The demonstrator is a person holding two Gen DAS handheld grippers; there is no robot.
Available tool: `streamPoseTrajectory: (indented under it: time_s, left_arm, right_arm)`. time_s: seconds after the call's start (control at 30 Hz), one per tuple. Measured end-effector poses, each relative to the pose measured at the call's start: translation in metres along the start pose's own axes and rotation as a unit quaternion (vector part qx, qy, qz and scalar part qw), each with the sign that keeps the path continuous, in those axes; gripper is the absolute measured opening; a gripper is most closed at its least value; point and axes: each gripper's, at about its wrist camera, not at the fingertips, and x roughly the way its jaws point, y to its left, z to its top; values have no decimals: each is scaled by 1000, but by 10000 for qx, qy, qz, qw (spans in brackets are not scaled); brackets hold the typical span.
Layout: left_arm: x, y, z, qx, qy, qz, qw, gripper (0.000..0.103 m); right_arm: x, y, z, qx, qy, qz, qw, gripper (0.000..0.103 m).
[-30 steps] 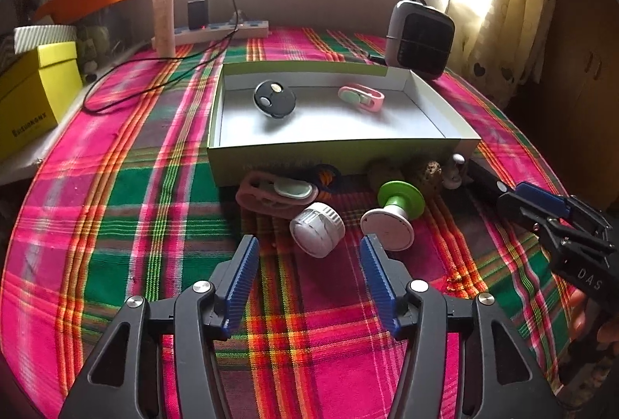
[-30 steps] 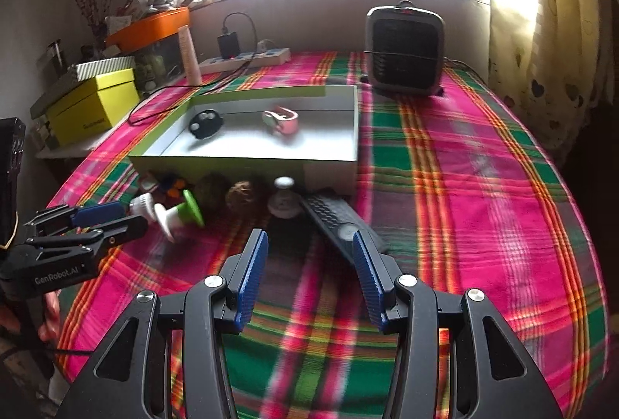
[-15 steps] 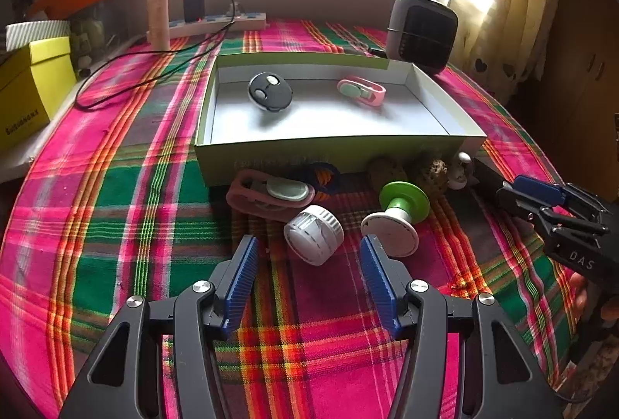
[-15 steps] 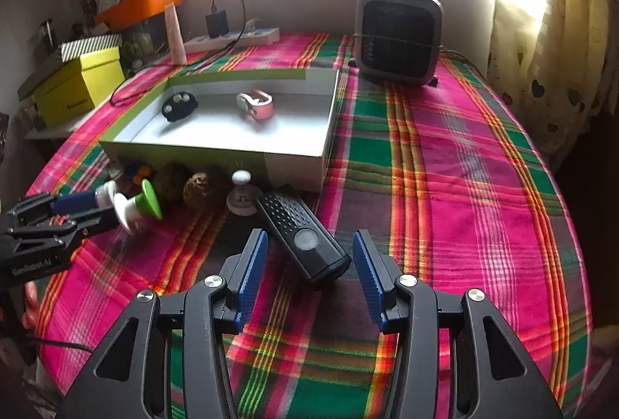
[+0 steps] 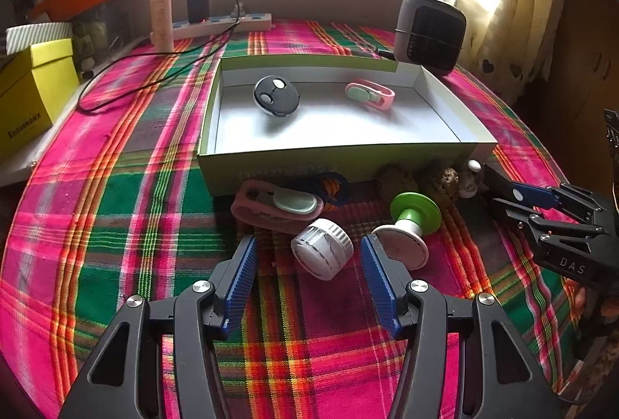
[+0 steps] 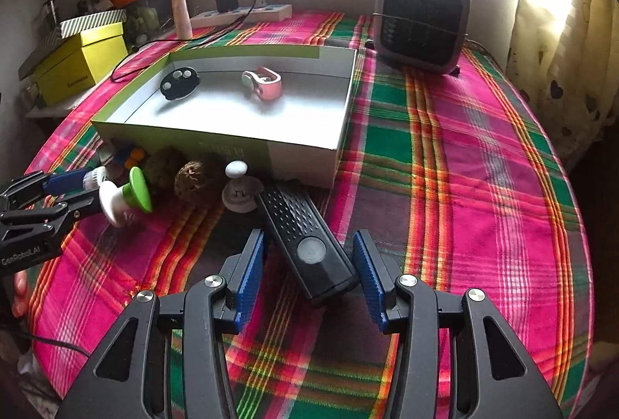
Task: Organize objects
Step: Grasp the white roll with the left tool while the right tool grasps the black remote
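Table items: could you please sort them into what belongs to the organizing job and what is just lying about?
Job:
open box
white knob
green-and-white spool
pink clip
black remote
left tool
right tool

Lying about:
heater
power strip
yellow box

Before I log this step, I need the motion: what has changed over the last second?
The right gripper has come forward and down around the black remote, which now lies between its open jaws, not yet gripped. The left gripper stays open, hovering by the white cap. The box and the things in it have not moved.
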Motion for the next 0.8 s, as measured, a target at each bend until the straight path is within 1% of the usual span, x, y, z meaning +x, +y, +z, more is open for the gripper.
streamPoseTrajectory:
  time_s: [0.23,0.53,0.8]
  left_arm:
    - [1,4,1,-51,-2,21,10000,54]
    - [1,5,0,-43,-2,35,10000,53]
    - [0,7,0,-112,-20,78,9999,46]
  right_arm:
    - [4,2,4,-44,22,-41,10000,47]
    - [3,3,3,149,14,-151,9998,47]
    - [1,6,2,206,-2,-147,9997,47]
